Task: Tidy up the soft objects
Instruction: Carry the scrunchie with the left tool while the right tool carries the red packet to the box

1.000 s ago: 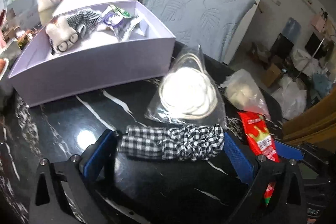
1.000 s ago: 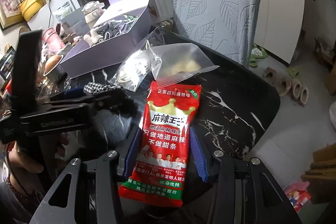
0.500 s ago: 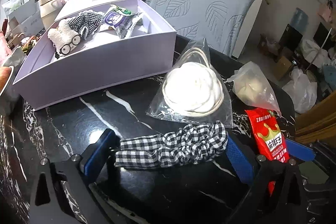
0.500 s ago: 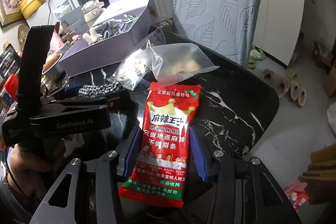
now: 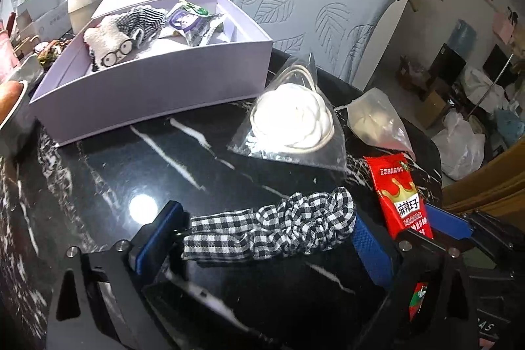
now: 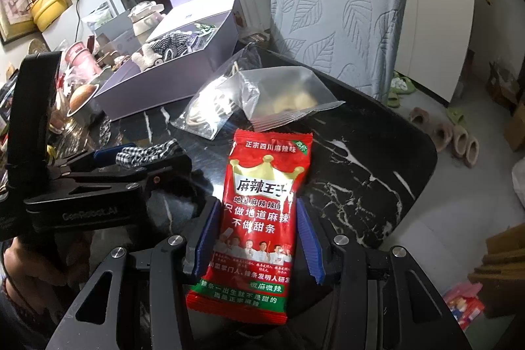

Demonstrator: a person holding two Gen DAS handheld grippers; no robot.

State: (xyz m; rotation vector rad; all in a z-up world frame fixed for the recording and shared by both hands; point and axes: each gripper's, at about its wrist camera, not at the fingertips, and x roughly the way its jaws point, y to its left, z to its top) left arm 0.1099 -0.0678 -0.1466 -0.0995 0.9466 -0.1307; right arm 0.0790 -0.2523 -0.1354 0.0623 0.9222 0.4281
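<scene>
Black marble table (image 5: 108,166), white veins, glossy. Carries everything in play.

Lavender box (image 5: 157,87) sits toward the table's far left edge, lid up behind it. Already inside: a plush toy with glasses (image 5: 110,46), a checked cloth piece, a purple snack packet. Room left along the near wall and the right end.

Clear bag with a coiled white cord (image 5: 293,120) lies mid-table, just beside the box's right corner. A second clear bag (image 5: 377,120), pale contents, lies toward the far right edge, touching or nearly touching the first.

Red snack packet (image 6: 262,212): sits between the pads of the right gripper (image 6: 257,238), which close lightly on its long sides; narrow opening, packet held. Its lower end hangs free below the fingers, its top end over the table near the right edge.

Checked scrunchie (image 5: 272,228): stretched between the pads of the left gripper (image 5: 262,235). Jaws stand wide but the cloth spans them and looks pinched at both ends, so I read it as held. It seems clear of the table, near the front edge.

Step in hand, as I judge it: carry both pieces to the box.

Doing it well:
- Lift over the cord bag, not through it; the scrunchie's loose tail could drag it.
- Clear the box's near wall before lowering.
- Release only once the cloth is below the rim.
- Keep the packet flat; a hard squeeze would buckle it.
</scene>
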